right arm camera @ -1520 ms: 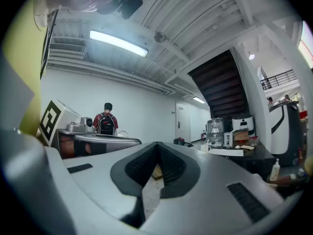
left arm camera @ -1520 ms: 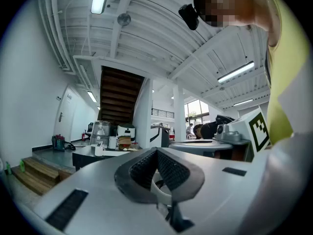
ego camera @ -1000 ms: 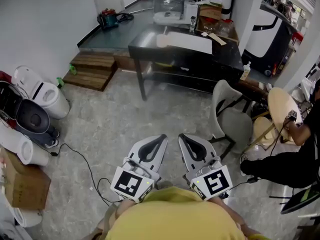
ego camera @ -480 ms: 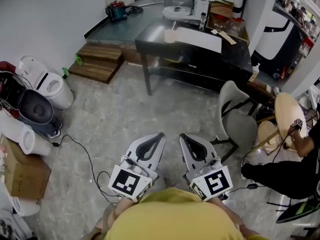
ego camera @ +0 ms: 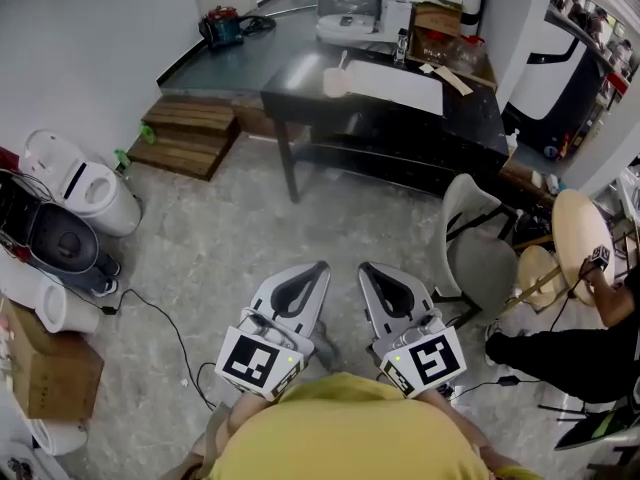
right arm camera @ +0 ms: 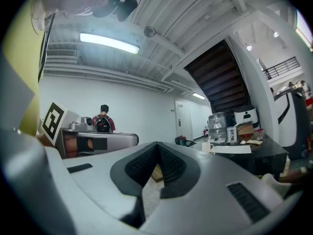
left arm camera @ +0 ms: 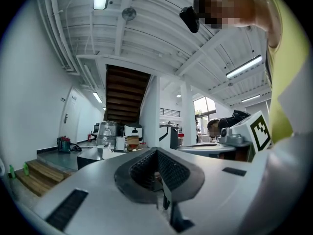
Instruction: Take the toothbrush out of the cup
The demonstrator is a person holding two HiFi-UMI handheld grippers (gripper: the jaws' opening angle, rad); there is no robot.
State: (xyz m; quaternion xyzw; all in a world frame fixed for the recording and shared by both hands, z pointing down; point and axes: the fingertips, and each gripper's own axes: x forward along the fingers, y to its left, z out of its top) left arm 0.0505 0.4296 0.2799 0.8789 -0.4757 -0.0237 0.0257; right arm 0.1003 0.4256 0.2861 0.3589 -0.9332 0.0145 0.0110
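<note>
Far off on the black table (ego camera: 470, 118) stands a beige cup (ego camera: 337, 81) with a thin stick, probably the toothbrush, rising from it, next to a white mat (ego camera: 395, 83). My left gripper (ego camera: 321, 266) and right gripper (ego camera: 363, 269) are held side by side close to the body, over the stone floor, well short of the table. Both are shut with nothing between the jaws. The left gripper view shows the cup (left arm camera: 103, 152) small and distant beyond the closed tips. In the right gripper view the cup (right arm camera: 207, 146) stands left of the mat (right arm camera: 230, 149).
A grey chair (ego camera: 470, 243) stands right of the way to the table. Wooden steps (ego camera: 185, 133) lie at the left, with white appliances (ego camera: 80, 183), a cardboard box (ego camera: 45, 363) and a floor cable (ego camera: 165, 318). A person (ego camera: 585, 343) sits at the right by a round wooden table (ego camera: 580, 233).
Both grippers have travelled forward together a little toward the black table, still side by side and shut. The person at the right has shifted an arm.
</note>
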